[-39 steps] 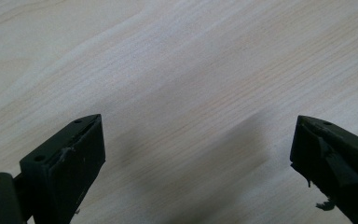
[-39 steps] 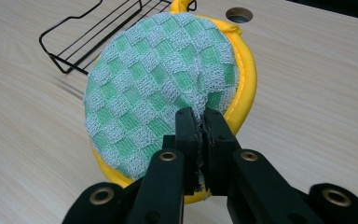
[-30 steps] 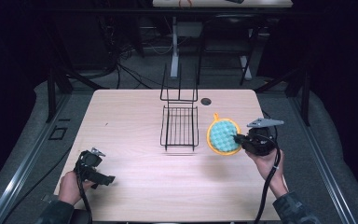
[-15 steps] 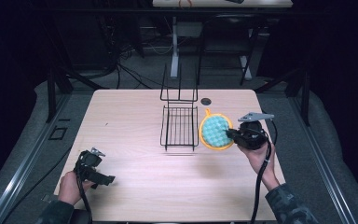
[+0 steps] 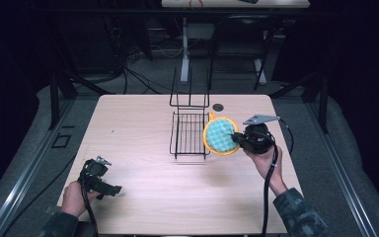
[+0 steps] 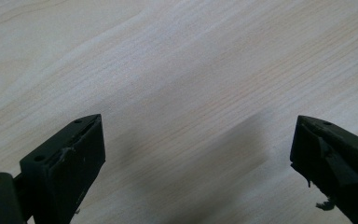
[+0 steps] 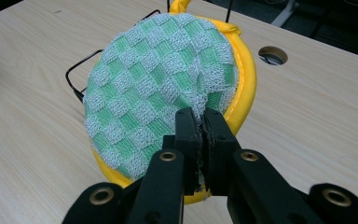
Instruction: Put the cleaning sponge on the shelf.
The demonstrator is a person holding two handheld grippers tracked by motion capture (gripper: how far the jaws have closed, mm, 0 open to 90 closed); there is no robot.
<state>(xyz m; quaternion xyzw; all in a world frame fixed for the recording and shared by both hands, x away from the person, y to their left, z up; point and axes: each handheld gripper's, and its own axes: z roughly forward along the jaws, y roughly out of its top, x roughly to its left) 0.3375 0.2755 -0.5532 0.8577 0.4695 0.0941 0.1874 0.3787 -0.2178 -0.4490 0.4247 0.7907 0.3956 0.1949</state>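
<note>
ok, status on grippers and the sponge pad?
Right gripper shut on sponge pad, lifted beside wire rack. Left gripper open over bare table. Nothing in the way.

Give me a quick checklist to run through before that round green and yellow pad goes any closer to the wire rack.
1. Right hand-held gripper shut on the pad: ok, jaws pinch its rim.
2. Pad off the table: ok, it is held up on edge.
3. Wire rack free of other things: ok.
4. Pad clear of the rack's edge: cannot tell, they overlap in the high view.
5. Left hand-held gripper out of the way: ok, open over bare table, far from the rack.
</note>
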